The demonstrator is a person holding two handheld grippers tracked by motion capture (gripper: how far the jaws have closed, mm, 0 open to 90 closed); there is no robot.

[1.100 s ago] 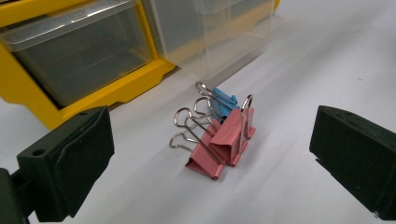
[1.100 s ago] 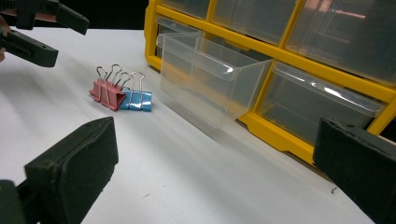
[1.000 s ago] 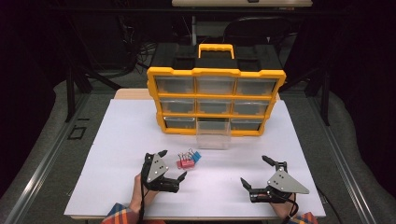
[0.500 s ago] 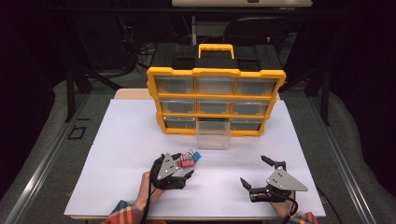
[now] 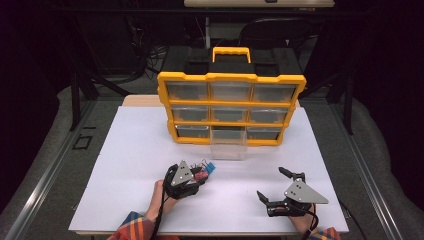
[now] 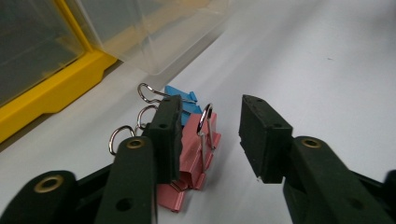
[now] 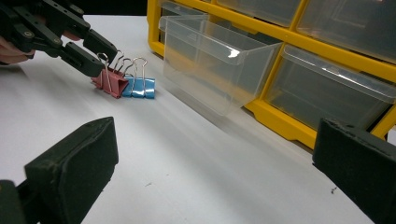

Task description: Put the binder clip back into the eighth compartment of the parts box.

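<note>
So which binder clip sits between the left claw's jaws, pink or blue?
The pink clip: it lies between the left claw jaws, which have just been closing. The blue clip lies beyond them.

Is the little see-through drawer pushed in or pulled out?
Pulled out: the clear drawer sticks forward from the yellow organizer's bottom row, onto the white table.

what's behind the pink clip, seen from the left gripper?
A blue clip lies right behind the pink clip, with the pulled-out clear drawer farther back. The gripper's left finger covers part of both clips.
</note>
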